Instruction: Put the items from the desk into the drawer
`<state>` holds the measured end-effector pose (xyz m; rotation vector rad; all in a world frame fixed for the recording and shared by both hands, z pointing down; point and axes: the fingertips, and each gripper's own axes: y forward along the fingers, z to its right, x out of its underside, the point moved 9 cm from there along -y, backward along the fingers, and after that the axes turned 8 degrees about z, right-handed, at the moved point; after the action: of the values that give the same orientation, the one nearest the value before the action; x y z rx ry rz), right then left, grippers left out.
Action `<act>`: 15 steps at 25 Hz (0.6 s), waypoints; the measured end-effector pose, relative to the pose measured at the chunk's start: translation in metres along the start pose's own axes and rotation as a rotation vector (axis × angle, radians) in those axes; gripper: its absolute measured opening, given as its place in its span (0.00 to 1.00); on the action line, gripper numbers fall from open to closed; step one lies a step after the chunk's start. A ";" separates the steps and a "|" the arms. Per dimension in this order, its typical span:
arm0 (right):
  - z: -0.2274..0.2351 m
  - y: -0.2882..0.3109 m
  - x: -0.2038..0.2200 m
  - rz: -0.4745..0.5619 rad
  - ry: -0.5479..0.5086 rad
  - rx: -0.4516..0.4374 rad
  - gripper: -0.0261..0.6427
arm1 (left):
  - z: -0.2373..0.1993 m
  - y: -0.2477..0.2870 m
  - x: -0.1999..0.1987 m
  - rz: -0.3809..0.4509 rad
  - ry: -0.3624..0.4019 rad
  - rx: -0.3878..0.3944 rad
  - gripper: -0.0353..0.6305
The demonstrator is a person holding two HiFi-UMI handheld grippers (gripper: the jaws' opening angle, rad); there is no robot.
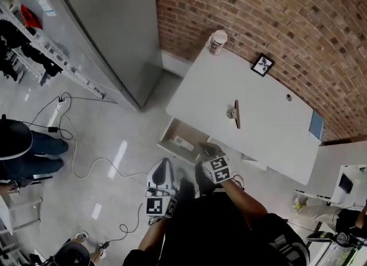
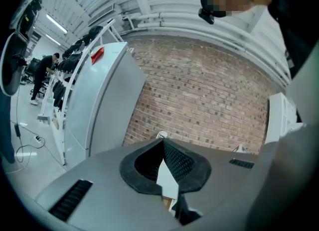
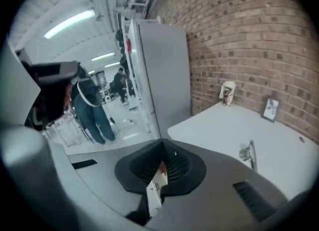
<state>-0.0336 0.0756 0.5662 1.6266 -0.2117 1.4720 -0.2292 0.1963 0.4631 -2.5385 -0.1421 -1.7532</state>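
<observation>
On the white desk stand a paper cup at the far corner, a small black picture frame and a metal clip-like piece in the middle. A flat blue-grey item lies at its right edge. Under the desk's near side a drawer is pulled out with a white item inside. My right gripper hangs over the drawer's edge, jaws together, nothing held. My left gripper is lower left of the drawer, jaws closed and empty. The right gripper view shows the cup, the frame and the clip.
A tall grey cabinet stands left of the desk against the brick wall. Cables trail over the floor. A person stands at the left and a white side unit at the right.
</observation>
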 end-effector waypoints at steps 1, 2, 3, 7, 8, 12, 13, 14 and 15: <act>-0.001 -0.017 -0.010 0.044 0.014 0.017 0.04 | 0.005 0.001 -0.004 0.013 0.008 0.014 0.06; -0.002 -0.035 -0.018 0.082 0.026 0.032 0.04 | 0.010 0.001 -0.008 0.023 0.015 0.028 0.06; -0.003 -0.051 -0.024 0.114 0.034 0.044 0.04 | 0.016 0.001 -0.012 0.029 0.022 0.040 0.06; -0.003 -0.105 -0.056 0.222 0.022 0.055 0.04 | 0.038 0.007 -0.023 0.073 0.031 0.091 0.06; -0.003 -0.115 -0.065 0.252 0.019 0.054 0.04 | 0.044 0.011 -0.028 0.089 0.032 0.104 0.06; 0.002 -0.151 -0.090 0.347 0.030 0.075 0.04 | 0.068 0.020 -0.039 0.085 0.031 0.122 0.06; 0.004 -0.158 -0.092 0.361 0.038 0.081 0.04 | 0.074 0.022 -0.039 0.084 0.031 0.128 0.06; 0.007 -0.163 -0.092 0.370 0.044 0.087 0.04 | 0.079 0.025 -0.037 0.079 0.033 0.134 0.06; 0.009 -0.167 -0.092 0.375 0.046 0.092 0.04 | 0.084 0.027 -0.035 0.076 0.035 0.141 0.06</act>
<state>0.0567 0.1264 0.4054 1.6883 -0.4484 1.8220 -0.1607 0.1761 0.4009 -2.3824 -0.1594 -1.6947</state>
